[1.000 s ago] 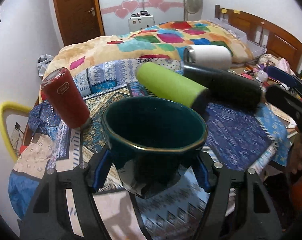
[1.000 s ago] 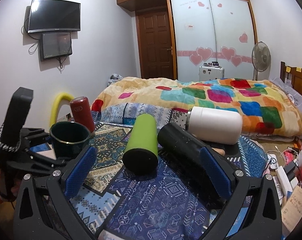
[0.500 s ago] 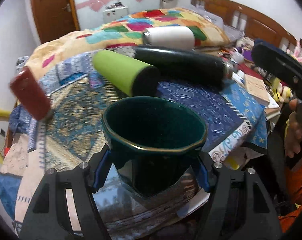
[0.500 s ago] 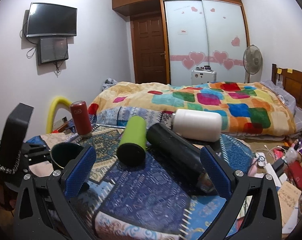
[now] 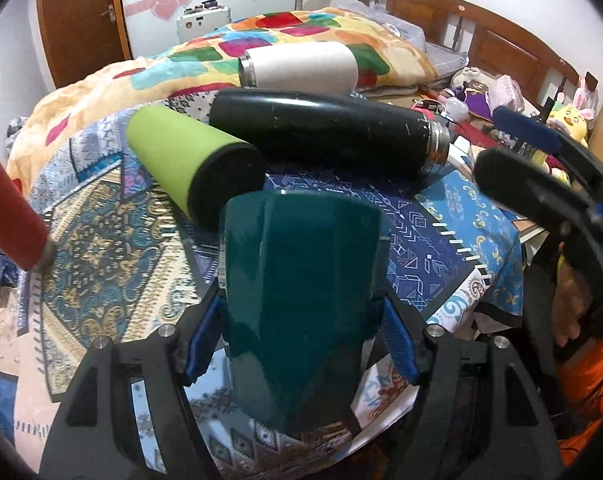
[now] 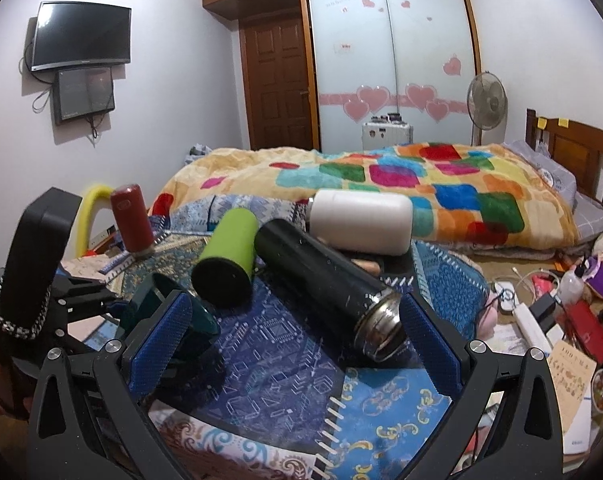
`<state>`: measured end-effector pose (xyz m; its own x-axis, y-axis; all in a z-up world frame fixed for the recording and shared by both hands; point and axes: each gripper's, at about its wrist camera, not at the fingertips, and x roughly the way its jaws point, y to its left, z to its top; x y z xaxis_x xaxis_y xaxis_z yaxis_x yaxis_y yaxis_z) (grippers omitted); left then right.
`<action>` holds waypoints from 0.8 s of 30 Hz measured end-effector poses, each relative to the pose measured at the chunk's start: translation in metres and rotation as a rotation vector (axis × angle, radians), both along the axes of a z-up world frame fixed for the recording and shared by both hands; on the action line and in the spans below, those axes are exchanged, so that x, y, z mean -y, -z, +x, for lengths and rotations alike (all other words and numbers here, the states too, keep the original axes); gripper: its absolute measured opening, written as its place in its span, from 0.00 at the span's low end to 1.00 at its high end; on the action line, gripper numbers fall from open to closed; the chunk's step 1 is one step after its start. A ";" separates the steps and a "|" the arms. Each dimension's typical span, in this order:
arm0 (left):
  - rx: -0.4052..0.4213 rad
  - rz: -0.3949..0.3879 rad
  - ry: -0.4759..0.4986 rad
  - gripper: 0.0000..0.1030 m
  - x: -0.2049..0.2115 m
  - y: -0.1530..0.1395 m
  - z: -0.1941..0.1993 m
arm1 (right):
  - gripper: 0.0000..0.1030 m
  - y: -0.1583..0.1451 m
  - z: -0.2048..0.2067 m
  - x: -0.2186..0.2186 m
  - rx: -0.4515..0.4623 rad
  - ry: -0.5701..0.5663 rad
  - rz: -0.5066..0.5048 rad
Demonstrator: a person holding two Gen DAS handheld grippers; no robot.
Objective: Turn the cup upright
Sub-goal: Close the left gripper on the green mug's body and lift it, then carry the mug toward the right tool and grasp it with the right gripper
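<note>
My left gripper (image 5: pixel 301 336) is shut on a dark green cup (image 5: pixel 301 288), its blue pads pressing both sides. The cup is tilted so its smooth outer wall faces the camera, and its opening is hidden in that view. In the right wrist view the cup (image 6: pixel 169 304) shows at the left, held over the patterned cloth (image 6: pixel 277 344), partly behind my right gripper's left finger. My right gripper (image 6: pixel 293 344) is open and empty, its pads wide apart in front of the black bottle (image 6: pixel 321 280).
On the cloth lie a green bottle (image 5: pixel 189 156), the black bottle (image 5: pixel 325 132) and a white bottle (image 5: pixel 301 64). A red bottle (image 5: pixel 9 216) stands at the left. A bed with a colourful quilt (image 6: pixel 381 184) is behind. Clutter lies on the floor (image 6: pixel 561 312) at the right.
The left gripper has tipped the cup: its open mouth faced the camera before, now the outer wall does. The right gripper has moved closer to the bottles.
</note>
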<state>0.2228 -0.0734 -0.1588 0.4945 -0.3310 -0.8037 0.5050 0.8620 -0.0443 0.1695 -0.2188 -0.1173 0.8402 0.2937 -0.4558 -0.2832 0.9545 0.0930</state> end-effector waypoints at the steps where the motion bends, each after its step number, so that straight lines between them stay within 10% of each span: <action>1: -0.002 0.000 0.003 0.69 0.002 0.002 0.000 | 1.00 0.003 0.001 0.001 -0.011 0.001 -0.004; 14: 0.065 -0.018 0.013 0.71 -0.006 -0.017 -0.014 | 1.00 0.007 0.000 0.006 -0.040 0.017 -0.003; 24: 0.184 -0.003 -0.208 0.90 -0.080 -0.032 -0.020 | 1.00 0.026 0.007 -0.008 -0.104 -0.015 -0.014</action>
<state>0.2032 0.0065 -0.1265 0.6898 -0.2094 -0.6930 0.3169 0.9480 0.0291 0.1763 -0.2108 -0.1434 0.7837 0.2989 -0.5445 -0.2872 0.9517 0.1089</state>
